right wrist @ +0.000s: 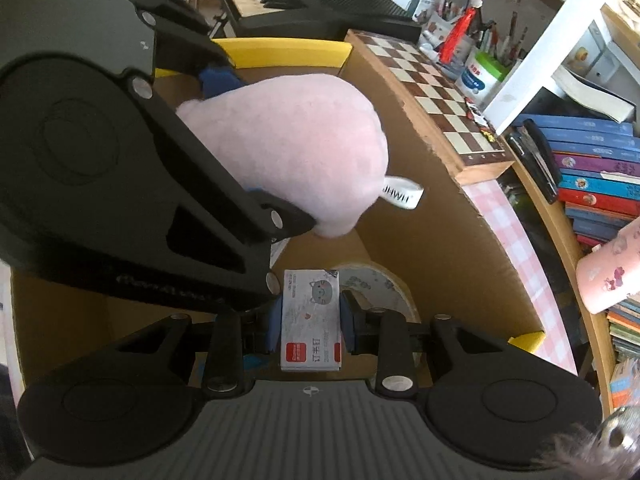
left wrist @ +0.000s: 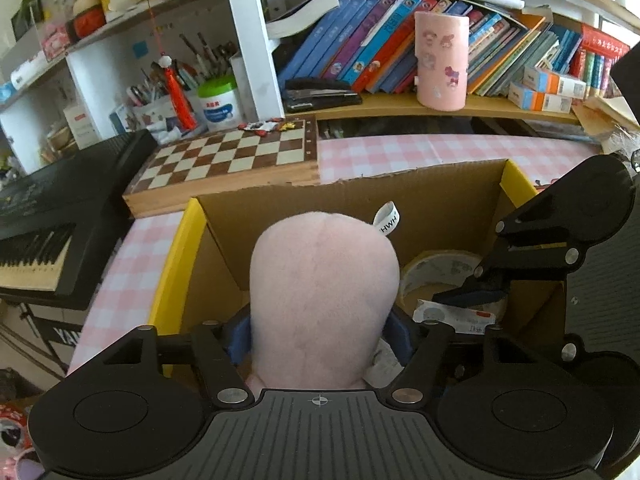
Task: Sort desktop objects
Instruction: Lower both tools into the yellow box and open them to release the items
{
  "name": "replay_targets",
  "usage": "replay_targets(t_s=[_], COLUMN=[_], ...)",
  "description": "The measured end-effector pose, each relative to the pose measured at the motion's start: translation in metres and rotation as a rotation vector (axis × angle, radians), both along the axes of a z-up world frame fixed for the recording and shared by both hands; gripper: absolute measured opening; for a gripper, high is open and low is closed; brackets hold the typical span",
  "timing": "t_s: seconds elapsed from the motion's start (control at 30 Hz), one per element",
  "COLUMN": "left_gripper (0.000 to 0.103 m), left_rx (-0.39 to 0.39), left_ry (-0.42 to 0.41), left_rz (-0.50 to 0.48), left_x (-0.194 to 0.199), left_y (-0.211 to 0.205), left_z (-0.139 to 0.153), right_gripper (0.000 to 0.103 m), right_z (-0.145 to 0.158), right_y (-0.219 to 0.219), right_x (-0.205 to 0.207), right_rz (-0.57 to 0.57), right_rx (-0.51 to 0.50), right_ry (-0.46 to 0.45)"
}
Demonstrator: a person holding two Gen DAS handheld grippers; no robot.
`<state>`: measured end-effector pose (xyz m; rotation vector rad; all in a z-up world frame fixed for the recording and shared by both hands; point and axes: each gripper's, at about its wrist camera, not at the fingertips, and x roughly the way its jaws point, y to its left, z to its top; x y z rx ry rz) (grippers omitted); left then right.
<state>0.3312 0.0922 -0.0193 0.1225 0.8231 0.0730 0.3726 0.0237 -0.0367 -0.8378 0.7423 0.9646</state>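
1. Left gripper (left wrist: 318,332): jaws set fairly wide, blue pads against both flanks of the pink plush toy (left wrist: 324,280); toy held between them.
2. Pink plush toy: rounded end pointing away from the gripper, white sewn label (left wrist: 387,218) at its far right edge; poised over the left half of the open cardboard box (left wrist: 320,200).
3. Right gripper (right wrist: 308,320): jaws narrow, clamped on the long sides of a small staple carton (right wrist: 310,304), white with a red band and a cat drawing; carried over the right half of the same box, just beside the left gripper.
4. Roll of tape (left wrist: 436,268): flat on the box floor, right side, below the staple carton.
5. Cardboard box: open top, yellow flaps at left and right, standing on a pink checked tablecloth (left wrist: 440,152).
6. Chessboard (left wrist: 232,156): closed wooden case, touching the far left wall of the box.
7. Electronic keyboard (left wrist: 52,200): far left, beside the chessboard.
8. Shelf beyond: white-and-green jar (left wrist: 219,104), black stapler (left wrist: 320,94), leaning row of books (left wrist: 360,40), pink cylindrical holder (left wrist: 440,60).
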Motion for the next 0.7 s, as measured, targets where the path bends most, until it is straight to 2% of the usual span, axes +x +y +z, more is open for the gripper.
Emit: replay_targets(t_s=[0.07, 0.27, 0.4, 0.47, 0.7], left_gripper=[0.080, 0.087, 0.088, 0.093, 0.097], left_rx=[0.010, 0.008, 0.008, 0.001, -0.018], left_ry=[-0.007, -0.015, -0.047, -0.070, -0.138], left_rz=[0.004, 0.044, 0.056, 0.058, 0.046], left_x=[-0.001, -0.002, -0.012, -0.019, -0.043], left_y=[-0.001, 0.004, 0.006, 0.007, 0.010], left_z=[0.001, 0.005, 0.010, 0.015, 0.033], right_gripper=[0.028, 0.037, 0.055, 0.064, 0.066], right_z=[0.000, 0.003, 0.007, 0.010, 0.021], right_y=[0.001, -0.002, -0.004, -0.008, -0.027], right_x=[0.000, 0.000, -0.002, -0.006, -0.021], right_rz=[-0.004, -0.060, -0.078, -0.093, -0.217], right_rx=[0.002, 0.041, 0.067, 0.110, 0.230], right_ry=[-0.002, -0.023, -0.044, -0.079, -0.070])
